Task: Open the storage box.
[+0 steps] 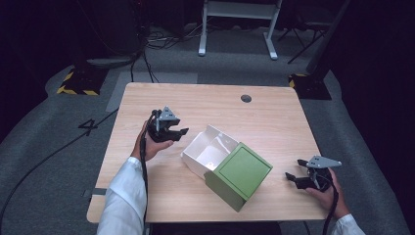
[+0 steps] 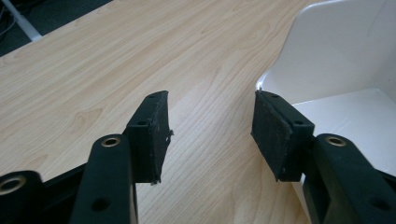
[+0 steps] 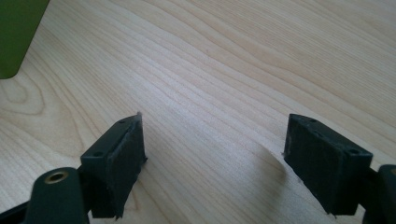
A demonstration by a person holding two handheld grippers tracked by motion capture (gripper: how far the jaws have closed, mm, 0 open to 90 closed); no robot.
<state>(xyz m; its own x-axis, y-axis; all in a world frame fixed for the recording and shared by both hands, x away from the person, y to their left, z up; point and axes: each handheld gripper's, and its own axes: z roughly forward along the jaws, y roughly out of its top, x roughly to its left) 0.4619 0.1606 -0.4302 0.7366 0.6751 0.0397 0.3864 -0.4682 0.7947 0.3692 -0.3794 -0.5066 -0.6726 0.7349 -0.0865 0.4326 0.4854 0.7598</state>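
A white open box (image 1: 208, 149) lies in the middle of the wooden table (image 1: 205, 105). A green lid (image 1: 240, 175) leans against its near right side, partly covering it. My left gripper (image 1: 180, 132) is held just left of the white box, open and empty. In the left gripper view the white box (image 2: 336, 70) stands right beside the right-hand pad (image 2: 268, 135), with bare wood between the jaws. My right gripper (image 1: 292, 177) hovers near the table's front right, to the right of the lid, open with nothing in it. A corner of the green lid (image 3: 18, 32) shows at the upper left of the right gripper view.
A round cable hole (image 1: 246, 98) sits near the table's far edge. Beyond the table are grey carpet, a white desk frame (image 1: 238, 27) and cables on the floor. Bare wood surrounds the box on all sides.
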